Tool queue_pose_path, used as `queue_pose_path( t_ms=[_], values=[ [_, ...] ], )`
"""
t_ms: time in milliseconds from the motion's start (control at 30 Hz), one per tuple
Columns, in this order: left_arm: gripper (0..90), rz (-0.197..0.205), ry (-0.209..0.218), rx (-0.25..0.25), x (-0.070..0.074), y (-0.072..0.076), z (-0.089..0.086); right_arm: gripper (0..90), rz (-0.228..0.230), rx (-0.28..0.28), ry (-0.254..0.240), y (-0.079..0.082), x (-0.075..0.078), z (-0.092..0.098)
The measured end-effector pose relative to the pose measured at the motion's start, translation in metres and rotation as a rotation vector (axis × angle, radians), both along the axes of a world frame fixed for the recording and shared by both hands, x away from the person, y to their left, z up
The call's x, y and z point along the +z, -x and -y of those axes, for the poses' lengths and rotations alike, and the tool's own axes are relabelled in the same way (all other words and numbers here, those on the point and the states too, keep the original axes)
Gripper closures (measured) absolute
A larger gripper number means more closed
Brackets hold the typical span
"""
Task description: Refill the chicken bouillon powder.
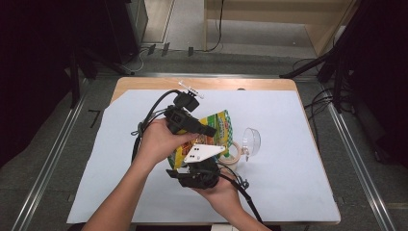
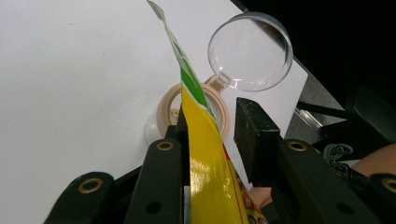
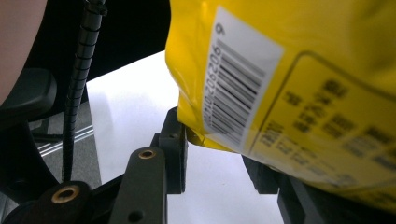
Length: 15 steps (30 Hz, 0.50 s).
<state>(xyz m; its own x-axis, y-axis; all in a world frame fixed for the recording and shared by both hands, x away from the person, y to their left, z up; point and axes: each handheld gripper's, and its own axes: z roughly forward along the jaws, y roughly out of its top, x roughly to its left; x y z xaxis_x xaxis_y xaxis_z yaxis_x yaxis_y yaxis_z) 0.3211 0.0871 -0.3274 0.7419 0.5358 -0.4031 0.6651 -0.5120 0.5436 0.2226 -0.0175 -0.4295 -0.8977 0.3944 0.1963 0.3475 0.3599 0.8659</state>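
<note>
Fingers [image 2: 168,140] of left gripper [image 2: 212,135] part-open (pouch [image 2: 205,172] between), right gripper [image 3: 217,154] likewise

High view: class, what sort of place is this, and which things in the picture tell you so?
Probably a lab or recording studio rather than a home: a table covered with a plain white sheet, black curtains at both sides, metal floor rails, and loose cables on grey carpet.
</note>
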Motion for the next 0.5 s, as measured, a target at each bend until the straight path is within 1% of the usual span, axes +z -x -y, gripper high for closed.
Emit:
queue_pose_path(
  t_ms=[133, 267, 367, 500],
  values=[
    [72.5, -0.007, -0.004, 0.010, 0.0005, -0.0005, -0.0004, 64.9, -0.010, 0.004, 0.001, 0.0000, 0.0018, 0.0003],
    [72.1, -0.023, -0.008, 0.015, 0.0014, 0.0000, -0.0024, 64.9, -0.036, 0.008, -0.008, 0.0017, 0.0040, -0.0018],
    [72.1, -0.022, -0.005, 0.018, 0.0030, 0.0015, -0.0027, 65.0, -0.020, 0.012, -0.003, 0.0028, 0.0052, -0.0028],
    [72.1, -0.009, -0.015, 0.017, 0.0032, 0.0030, -0.0005, 65.1, -0.014, 0.008, -0.002, 0.0028, 0.0044, -0.0024]
  ],
)
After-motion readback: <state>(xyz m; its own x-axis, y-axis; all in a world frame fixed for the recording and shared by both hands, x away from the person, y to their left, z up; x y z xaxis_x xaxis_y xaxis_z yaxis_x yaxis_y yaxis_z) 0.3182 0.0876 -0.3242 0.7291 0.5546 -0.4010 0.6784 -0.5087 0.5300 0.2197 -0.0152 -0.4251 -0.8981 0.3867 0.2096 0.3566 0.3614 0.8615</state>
